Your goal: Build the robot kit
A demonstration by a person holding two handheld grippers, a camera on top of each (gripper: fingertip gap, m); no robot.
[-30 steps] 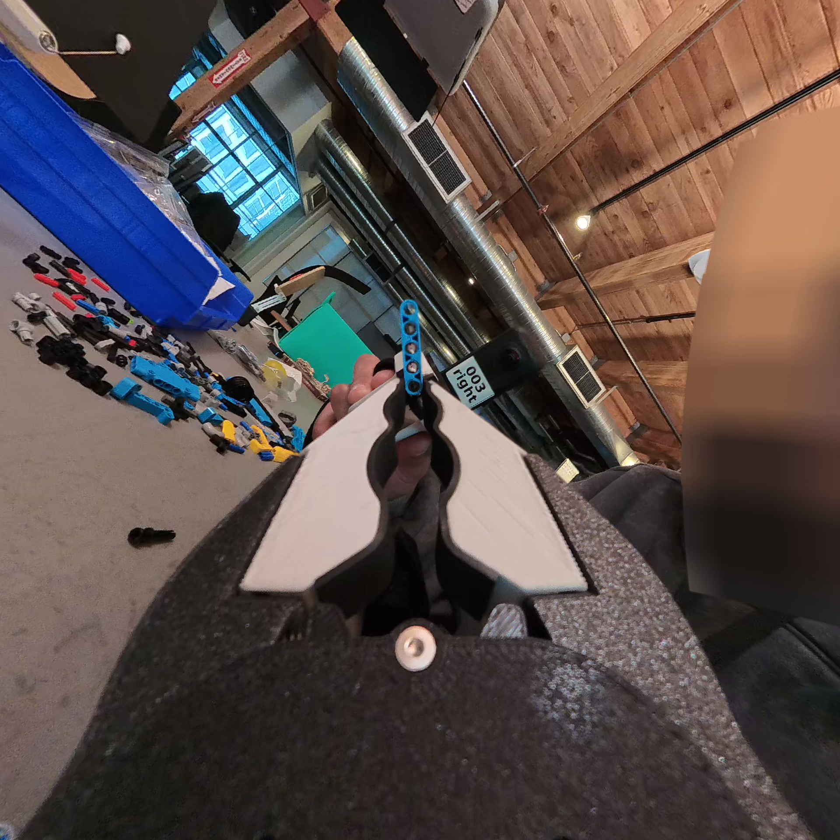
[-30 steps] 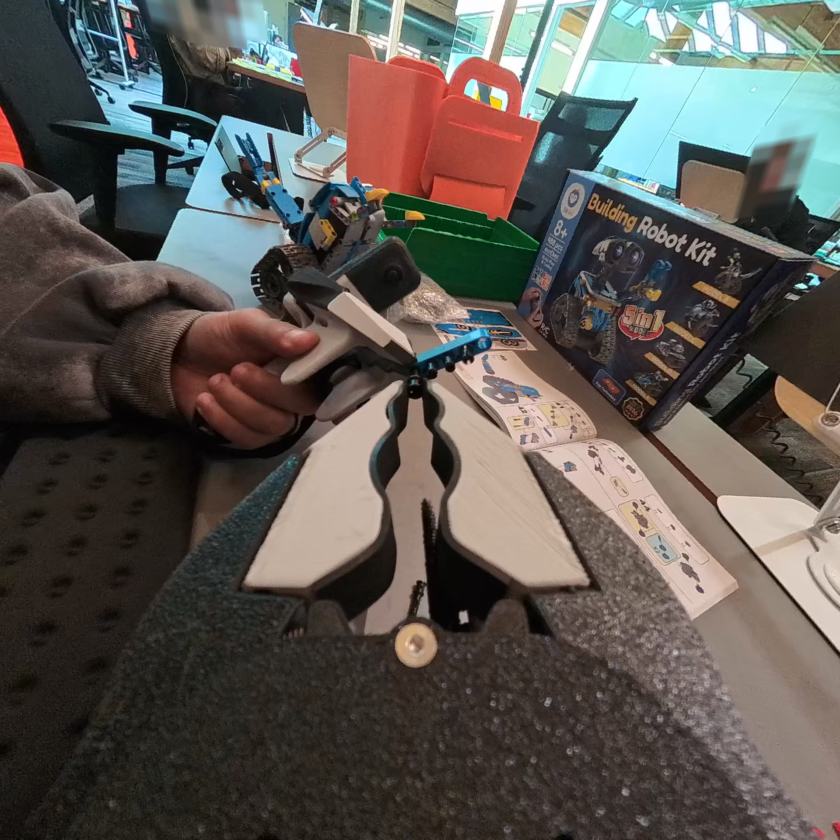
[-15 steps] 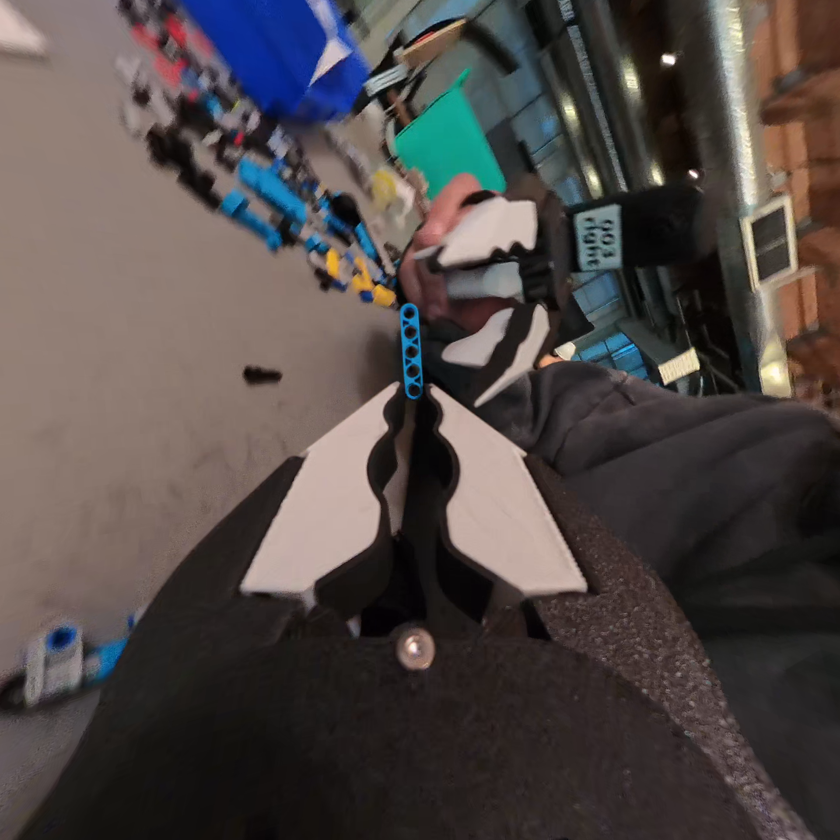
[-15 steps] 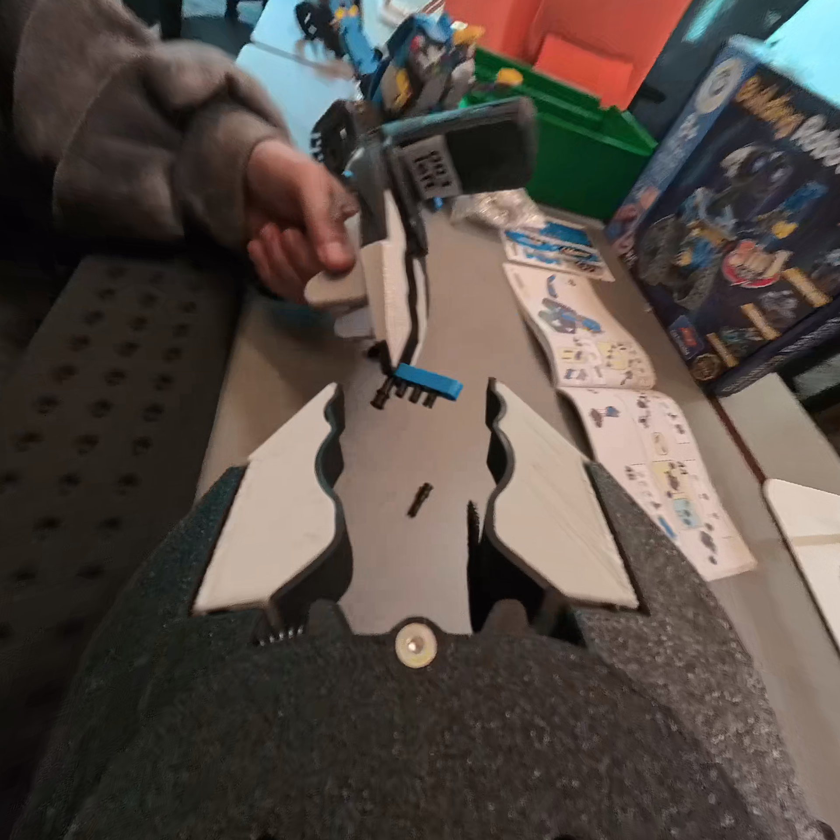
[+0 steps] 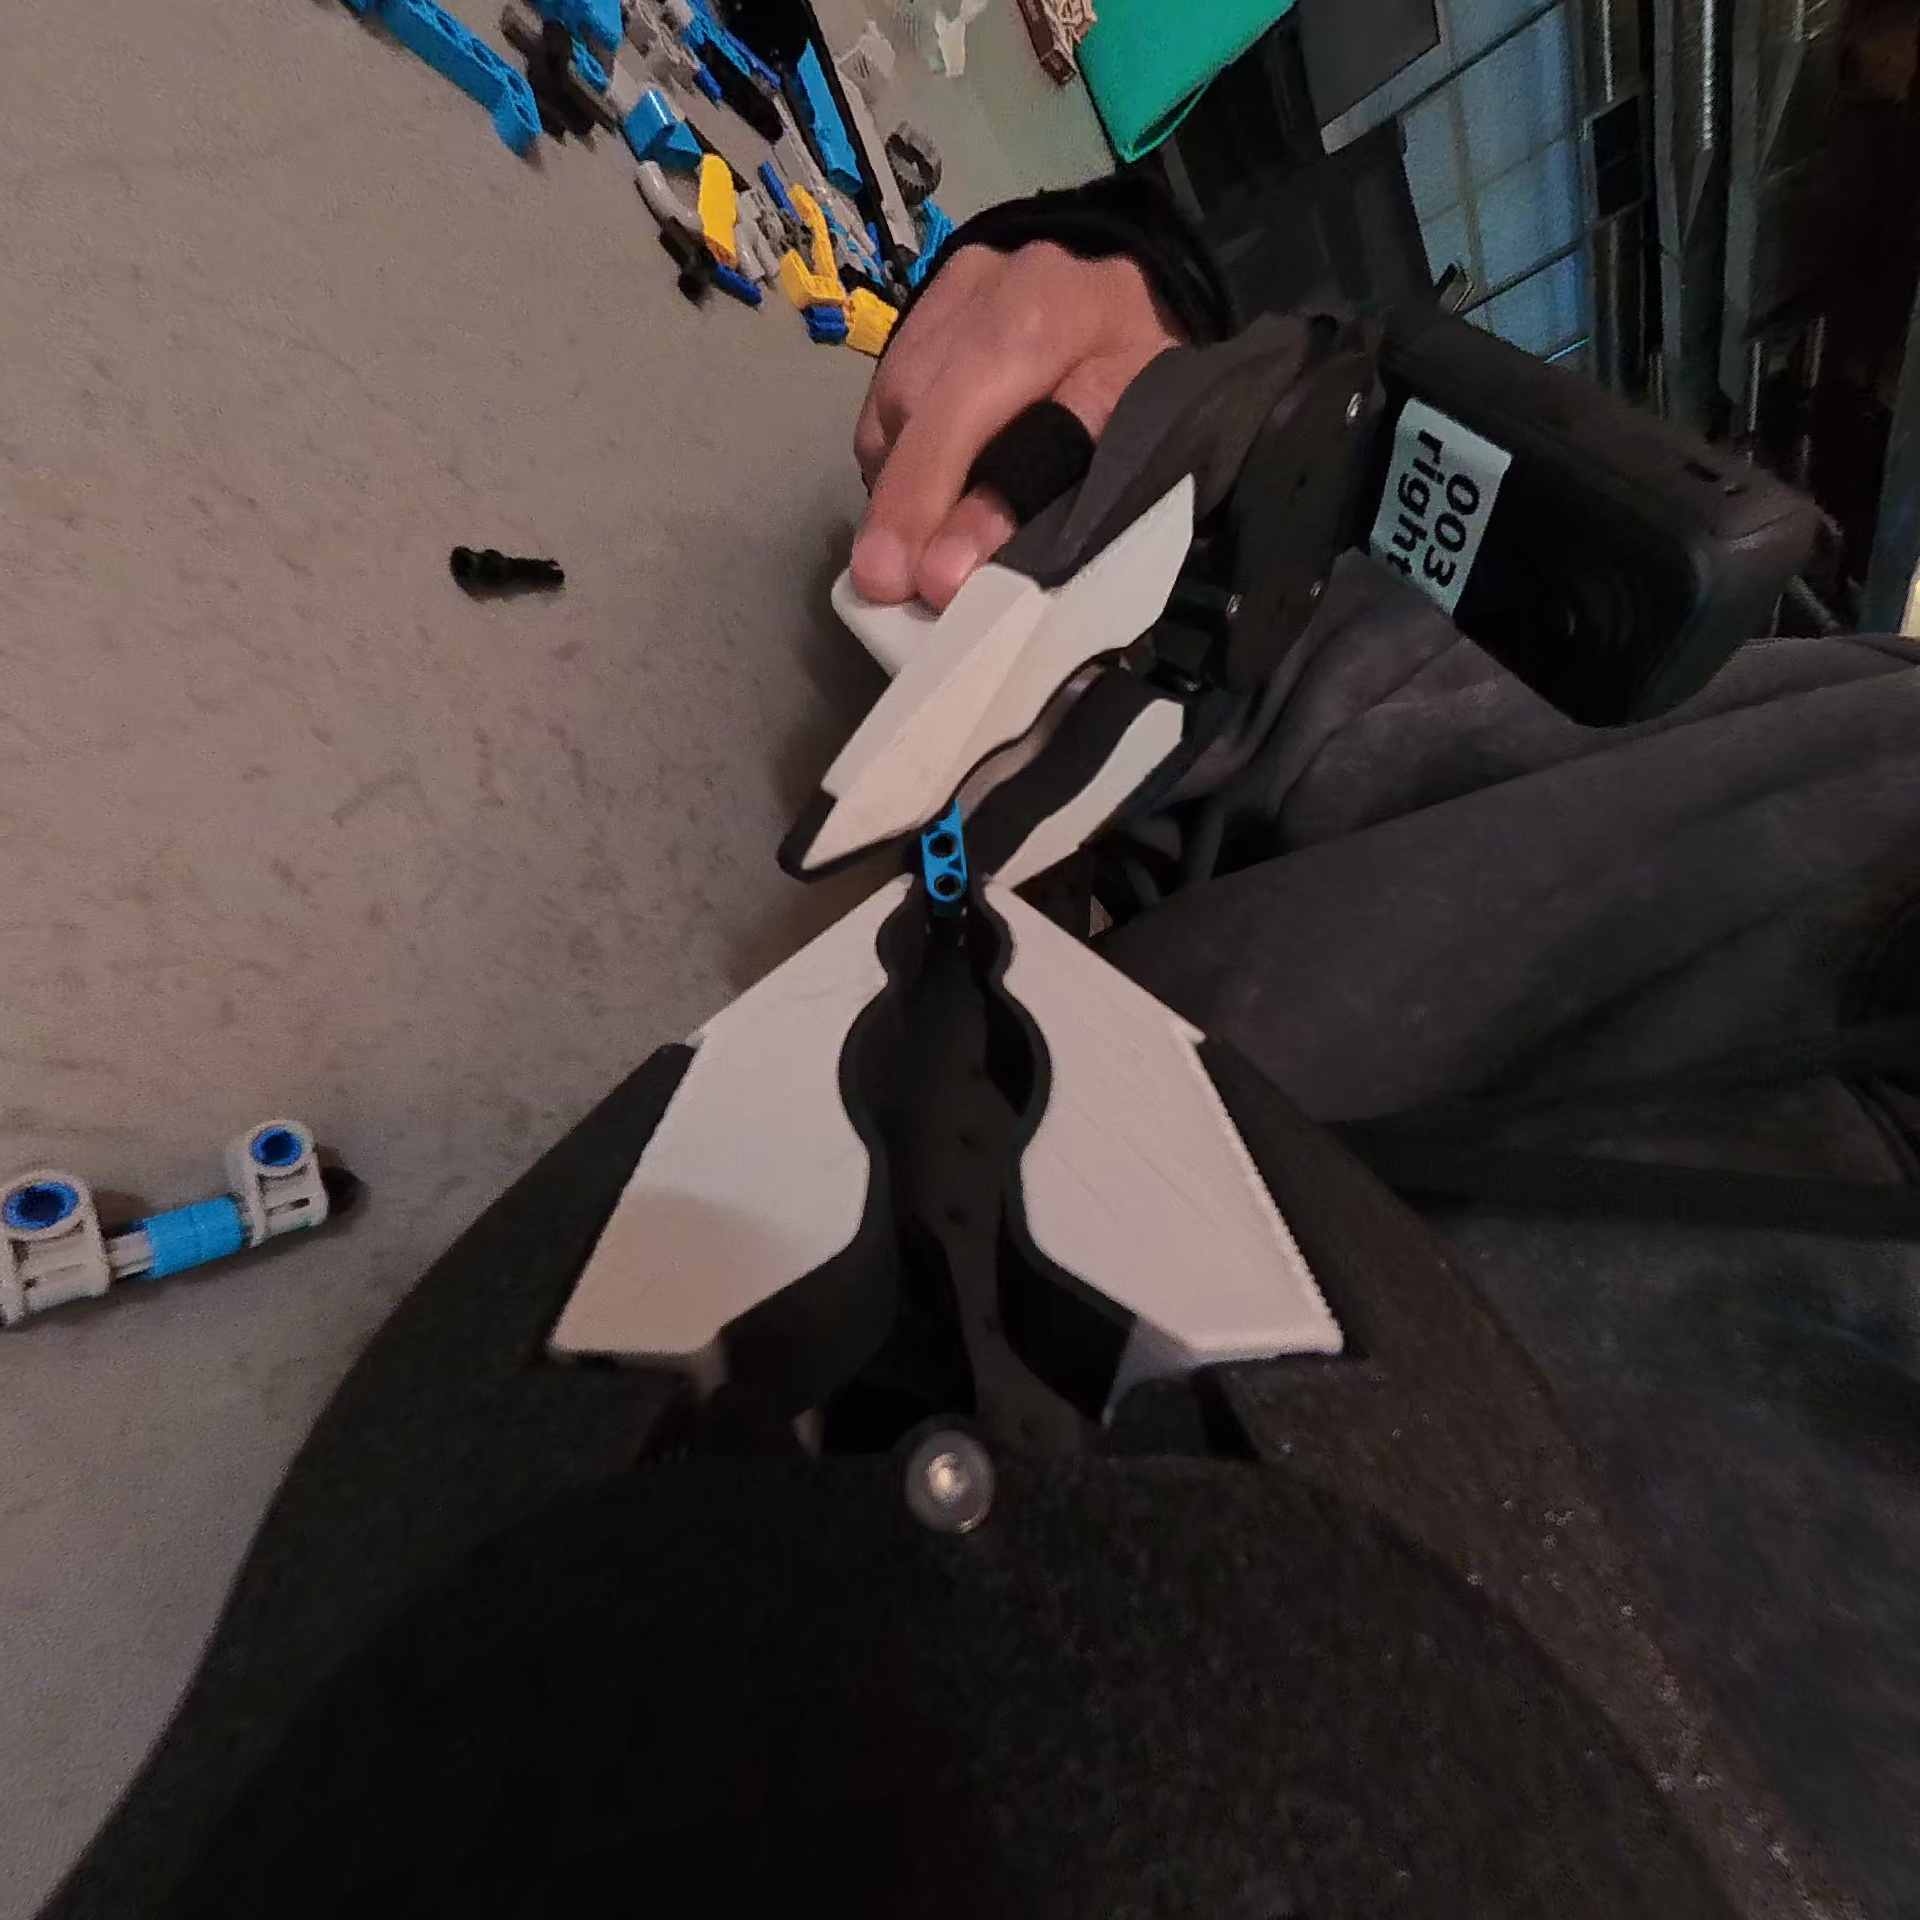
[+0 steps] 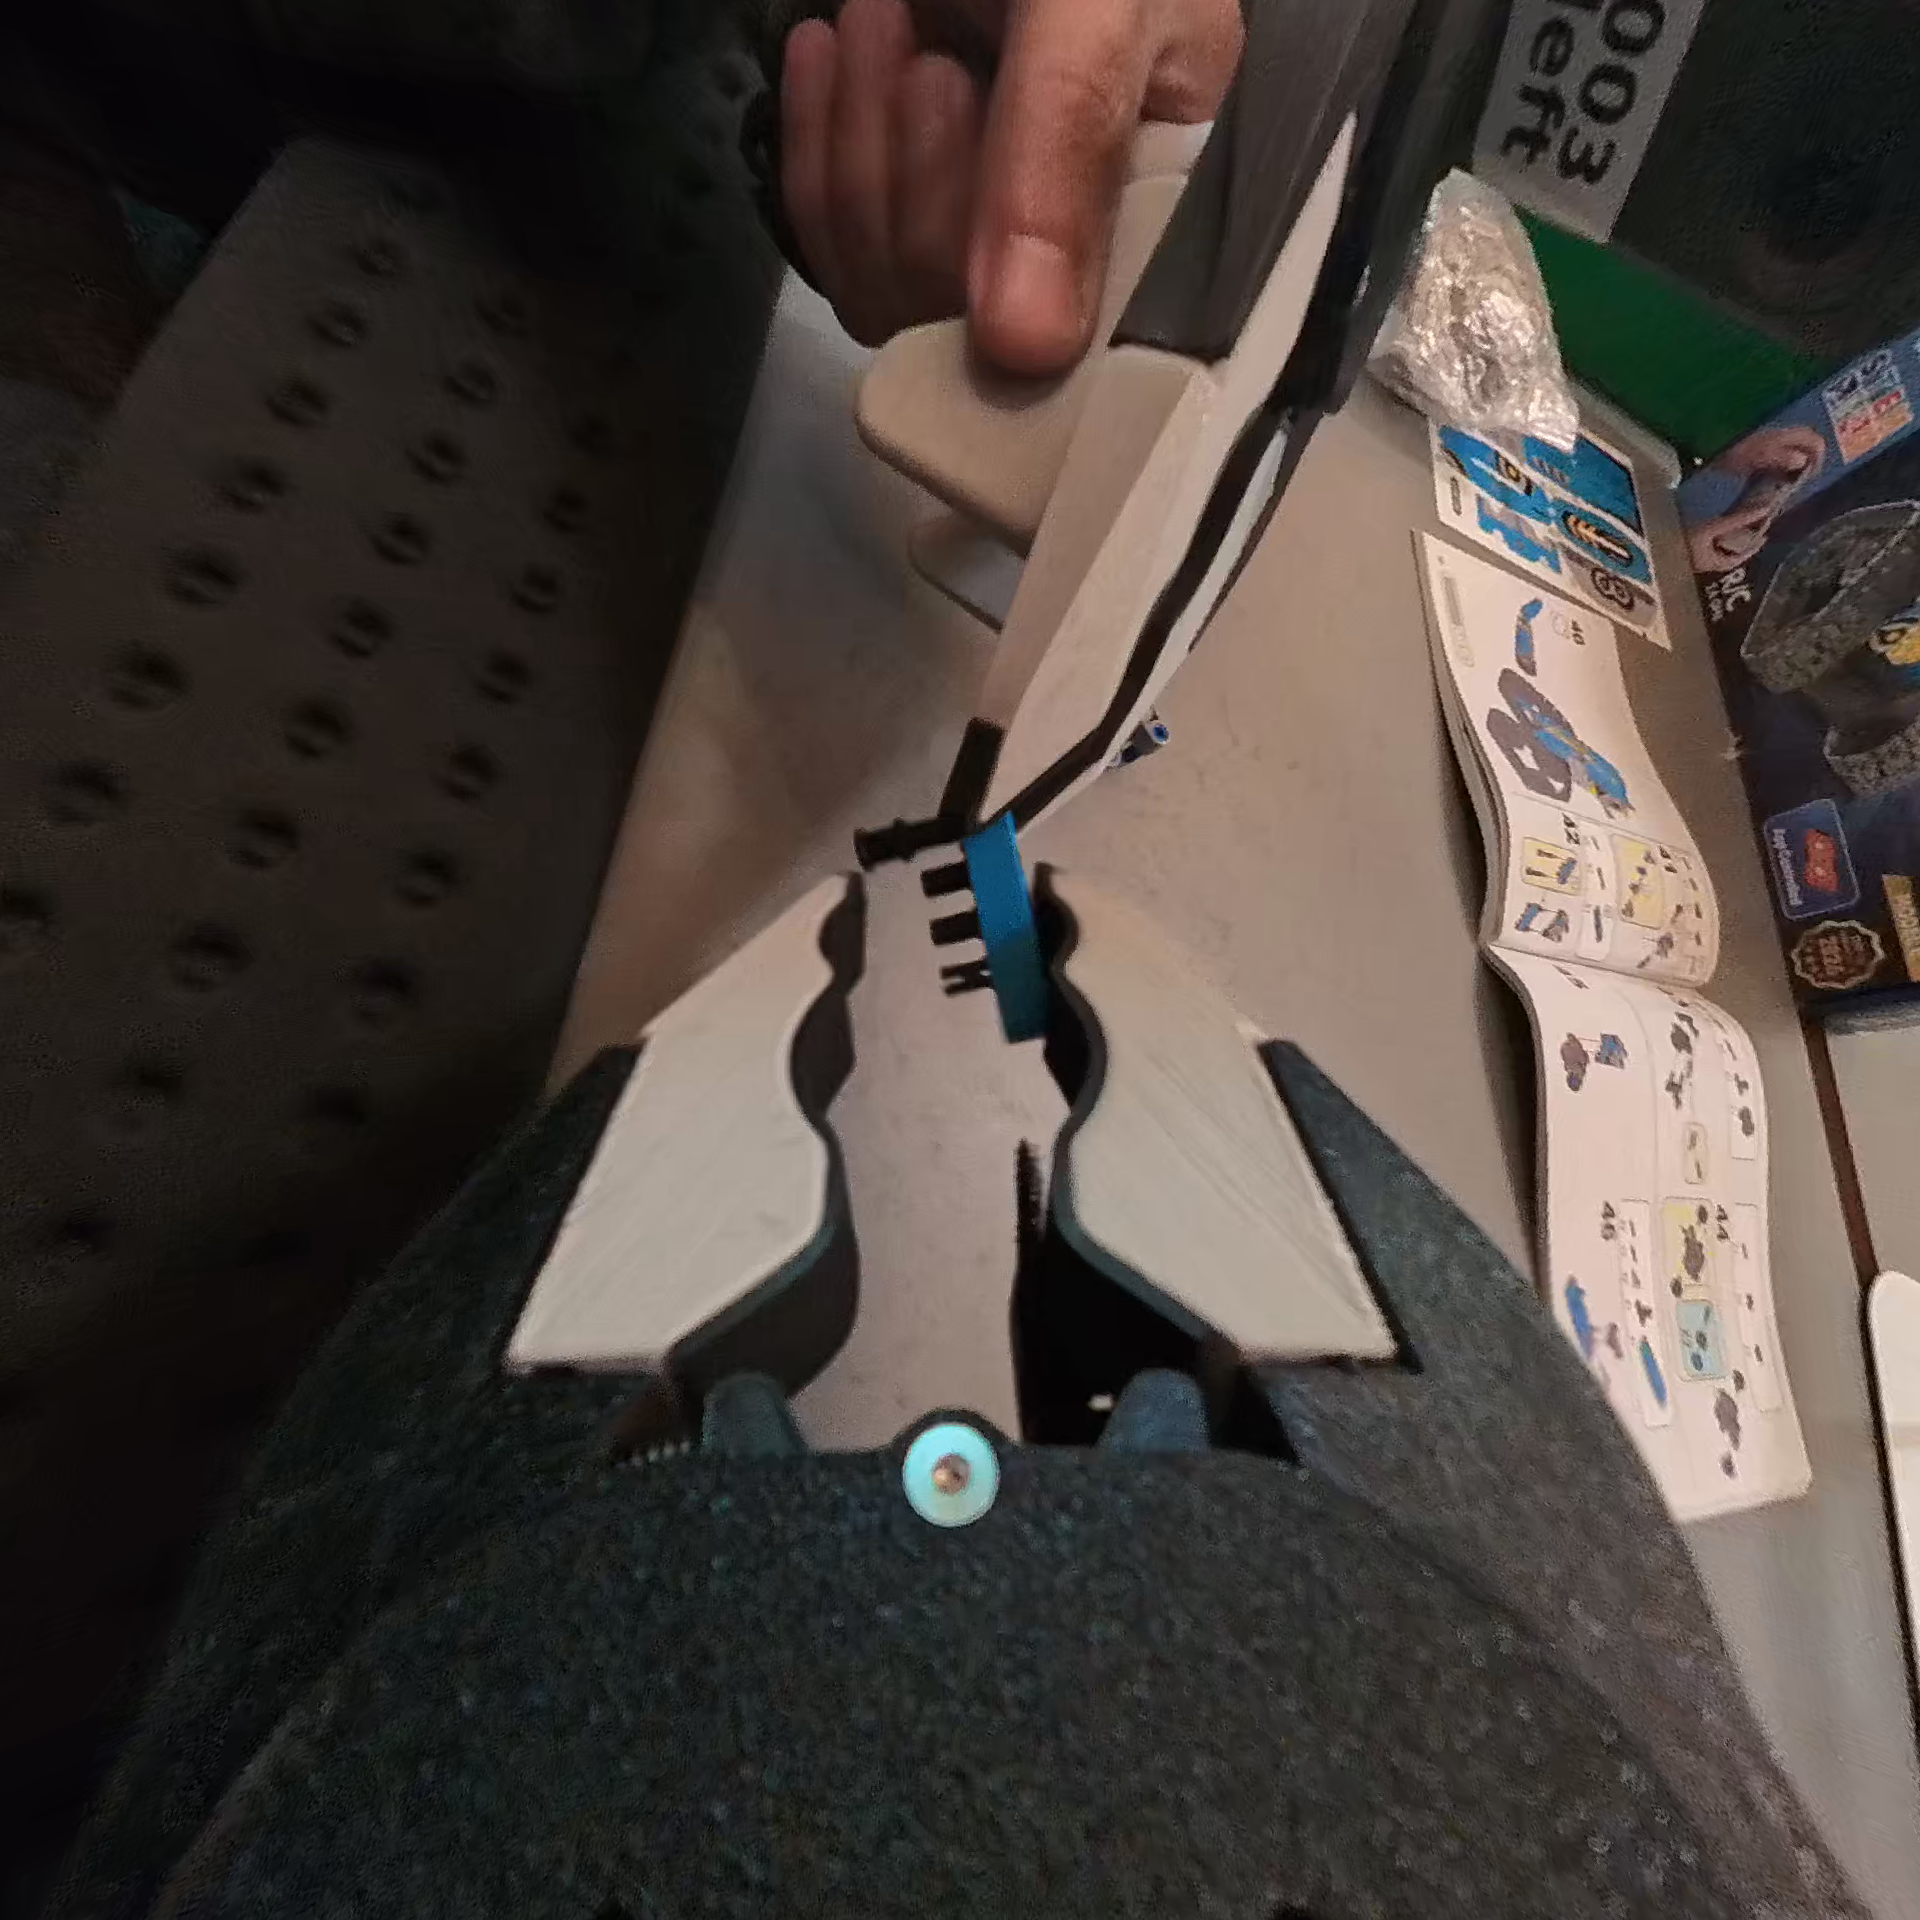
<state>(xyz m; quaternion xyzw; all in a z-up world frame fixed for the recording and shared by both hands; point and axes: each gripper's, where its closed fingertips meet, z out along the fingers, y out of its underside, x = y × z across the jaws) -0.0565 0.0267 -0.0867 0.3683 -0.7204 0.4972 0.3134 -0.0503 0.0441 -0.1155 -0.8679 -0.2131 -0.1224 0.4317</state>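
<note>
Though blurry, left gripper (image 5: 943,902) pinches half-hidden blue beam (image 5: 944,865).

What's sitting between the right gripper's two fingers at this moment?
In the right wrist view, the blue beam, with black pins sticking out of it, sits between the open right gripper's fingers, close against one of them. The left gripper holds its end.

Print shows in five places. A pale label (image 5: 1439,509) with dark characters sits on the black body of the right gripper (image 5: 902,868). A white label (image 6: 1590,104) with dark characters, partly cut off by the frame edge, sits on the left gripper (image 6: 1003,821). On the table (image 6: 1247,883) lies an open booklet (image 6: 1621,1039) with small step numbers beside its drawings, and above it a blue-and-white printed sheet (image 6: 1538,540). At the right edge, a dark blue box (image 6: 1829,727) carries lettering and badges, blurred.
</note>
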